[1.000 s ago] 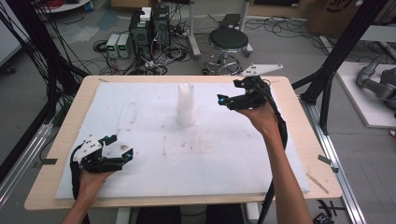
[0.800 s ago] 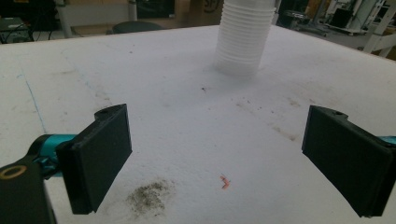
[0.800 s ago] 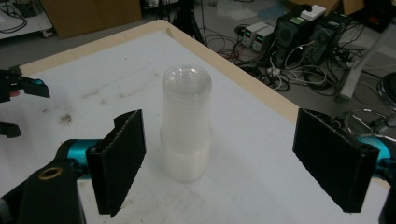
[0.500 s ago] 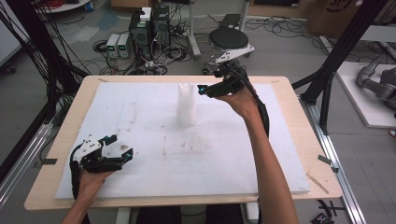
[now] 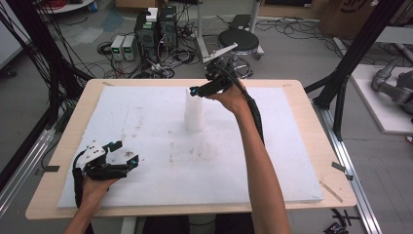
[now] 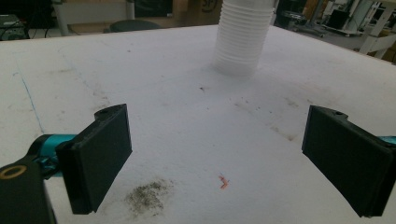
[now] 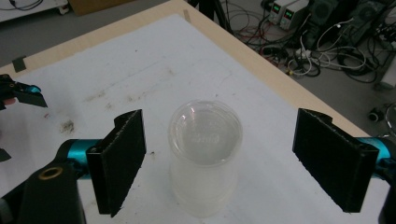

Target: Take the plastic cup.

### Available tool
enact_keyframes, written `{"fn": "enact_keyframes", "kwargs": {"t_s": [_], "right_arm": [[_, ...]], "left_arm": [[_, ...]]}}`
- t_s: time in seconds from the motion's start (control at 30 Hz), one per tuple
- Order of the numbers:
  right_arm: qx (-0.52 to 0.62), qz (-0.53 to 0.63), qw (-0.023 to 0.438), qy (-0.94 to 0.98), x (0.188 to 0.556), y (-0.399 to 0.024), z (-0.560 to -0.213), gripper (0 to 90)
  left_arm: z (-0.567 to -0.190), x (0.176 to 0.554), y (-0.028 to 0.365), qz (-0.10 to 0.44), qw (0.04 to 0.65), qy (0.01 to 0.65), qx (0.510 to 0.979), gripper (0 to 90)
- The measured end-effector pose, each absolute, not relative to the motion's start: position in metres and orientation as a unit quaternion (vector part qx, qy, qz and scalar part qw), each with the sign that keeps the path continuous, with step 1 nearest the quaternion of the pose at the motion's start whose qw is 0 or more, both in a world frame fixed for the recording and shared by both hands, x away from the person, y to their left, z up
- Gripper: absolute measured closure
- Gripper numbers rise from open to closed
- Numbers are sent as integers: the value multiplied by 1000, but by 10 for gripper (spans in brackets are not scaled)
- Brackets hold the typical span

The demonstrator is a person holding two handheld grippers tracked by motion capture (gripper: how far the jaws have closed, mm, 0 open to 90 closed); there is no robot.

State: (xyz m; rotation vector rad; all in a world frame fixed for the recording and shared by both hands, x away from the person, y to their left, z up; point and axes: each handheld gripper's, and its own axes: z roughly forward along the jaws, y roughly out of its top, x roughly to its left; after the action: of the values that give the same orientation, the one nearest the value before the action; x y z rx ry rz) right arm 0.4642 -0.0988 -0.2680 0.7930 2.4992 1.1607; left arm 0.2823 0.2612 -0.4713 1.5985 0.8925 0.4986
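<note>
A tall stack of translucent white cups (image 5: 194, 110) stands upside down on the white foam mat (image 5: 160, 146), back of centre. My right gripper (image 5: 195, 91) hovers at the stack's top, open; in the right gripper view the stack (image 7: 205, 154) lies between the wide-apart jaws, and the pads are clear of it. My left gripper (image 5: 125, 155) rests low over the mat's front left corner, open with nothing between its jaws. The left gripper view looks across the mat at the ribbed stack (image 6: 242, 35) farther off.
The mat covers a wooden table (image 5: 319, 141) whose edge shows all around. Dirt smudges (image 6: 149, 196) mark the foam near my left gripper. Beyond the far edge, on the floor, stand a stool (image 5: 239, 40), power supplies (image 5: 122, 47) and tangled cables.
My right gripper has swept left from the table's back right to the top of the cup stack, jaws still wide. The left hand has stayed where it was.
</note>
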Motion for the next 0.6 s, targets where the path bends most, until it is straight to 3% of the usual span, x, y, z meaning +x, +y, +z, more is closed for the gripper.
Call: {"fn": "enact_keyframes", "kwargs": {"t_s": [0.6], "right_arm": [[291,347,119,884,486,-71,-304,201]], "left_arm": [[-471,284,262,203,584,383,687,81]]}}
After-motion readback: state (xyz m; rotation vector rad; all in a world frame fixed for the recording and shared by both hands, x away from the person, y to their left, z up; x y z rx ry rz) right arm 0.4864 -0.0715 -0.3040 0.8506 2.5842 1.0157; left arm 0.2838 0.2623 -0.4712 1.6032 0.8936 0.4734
